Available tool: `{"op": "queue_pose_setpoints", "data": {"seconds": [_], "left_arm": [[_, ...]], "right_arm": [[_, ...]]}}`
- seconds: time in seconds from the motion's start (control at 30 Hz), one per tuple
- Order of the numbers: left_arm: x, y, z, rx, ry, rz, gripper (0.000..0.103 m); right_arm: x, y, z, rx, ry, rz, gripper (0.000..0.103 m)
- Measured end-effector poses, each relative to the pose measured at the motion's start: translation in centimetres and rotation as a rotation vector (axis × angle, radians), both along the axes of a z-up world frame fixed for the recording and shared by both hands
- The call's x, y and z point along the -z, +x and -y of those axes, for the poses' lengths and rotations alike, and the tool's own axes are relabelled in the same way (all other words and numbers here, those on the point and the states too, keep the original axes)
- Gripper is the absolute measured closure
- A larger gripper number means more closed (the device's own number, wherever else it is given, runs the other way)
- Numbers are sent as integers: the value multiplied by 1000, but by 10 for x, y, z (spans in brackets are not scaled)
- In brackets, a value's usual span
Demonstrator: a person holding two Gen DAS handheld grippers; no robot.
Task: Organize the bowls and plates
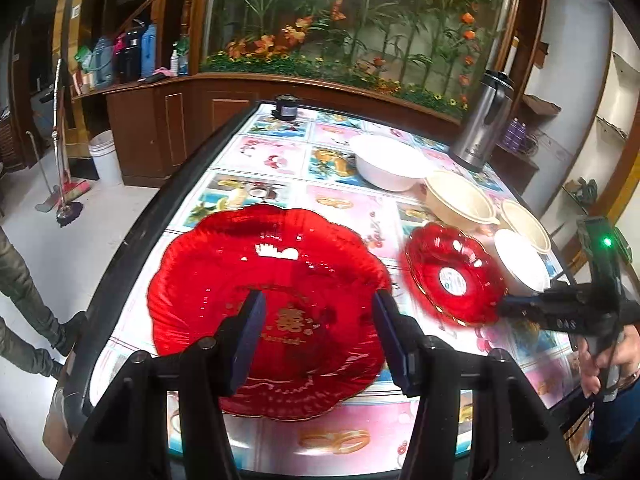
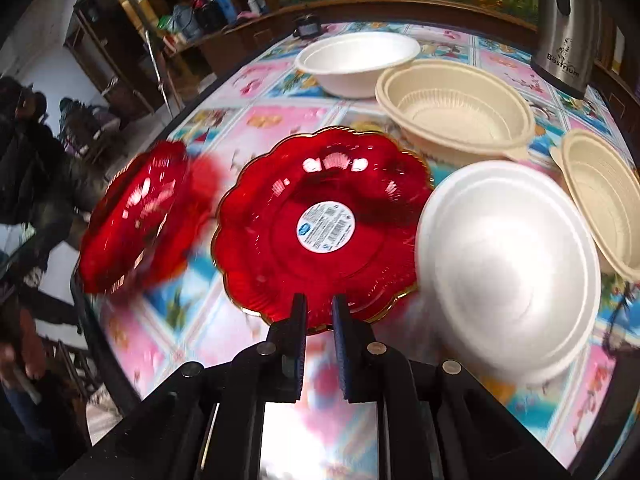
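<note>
We see two red plates of translucent, glossy plastic with scalloped, ribbed rims edged in gold. The large red plate lies flat on the table near its left edge and carries gold lettering at its centre. The small red plate lies to its right, well apart from it, and bears a round white label in its well.

We count five bowls. Two are matte white with a smooth, foam-like surface: the large white bowl stands upright toward the far end, and the small white bowl is tipped against the small red plate's right rim. Three are cream plastic with ribbed walls and flanged rims: two are nested as the cream bowl pair, and the single cream bowl stands at the right edge. A brushed steel flask stands behind them. The table wears a glossy cloth of printed picture squares.

Our left gripper hovers above the large red plate; its jaws stand apart with nothing between them. Our right gripper has its jaws nearly together at the near rim of the small red plate; we cannot tell whether the rim is pinched.
</note>
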State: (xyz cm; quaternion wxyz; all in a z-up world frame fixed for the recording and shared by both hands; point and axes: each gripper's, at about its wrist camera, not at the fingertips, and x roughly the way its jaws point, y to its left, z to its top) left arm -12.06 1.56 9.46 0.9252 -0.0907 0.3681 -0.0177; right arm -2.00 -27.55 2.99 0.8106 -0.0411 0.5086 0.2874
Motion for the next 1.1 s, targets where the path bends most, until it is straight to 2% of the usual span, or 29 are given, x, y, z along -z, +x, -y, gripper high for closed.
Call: {"op": "queue_pose_setpoints", "data": {"seconds": [0.17,0.33,0.4,0.47,0.5,0.57,0.7,0.77,0.87,0.93,1.1], "left_arm": [[2,3,11,33,-12,-9,49],[7,16,38,97,-19,-34,49],[8,25,53,130,-26,-45,49],[9,35,65,153,-35,-51,47],[10,40,70,157,-35,-53,43],[12,53,84,172,-14,-49,39],[18,86,112,173,87,-80,39],[24,103,117,133,123,-112,39],[30,121,118,119,125,-132,39],[34,131,122,125,129,-147,33],[55,156,126,139,124,-222,32]], "right_arm": [[-6,-31,23,-14,23,12,87],[-29,-59,59,44,178,92,85],[-34,-62,71,90,202,125,75],[-36,-62,80,131,221,133,52],[-35,-61,83,143,235,128,50],[-34,-58,85,154,259,114,50],[-21,-53,81,164,276,75,50],[-13,-48,81,180,265,49,50],[-1,-39,79,210,260,12,50],[4,-33,78,231,248,3,50],[12,-18,74,248,251,-21,50]]}}
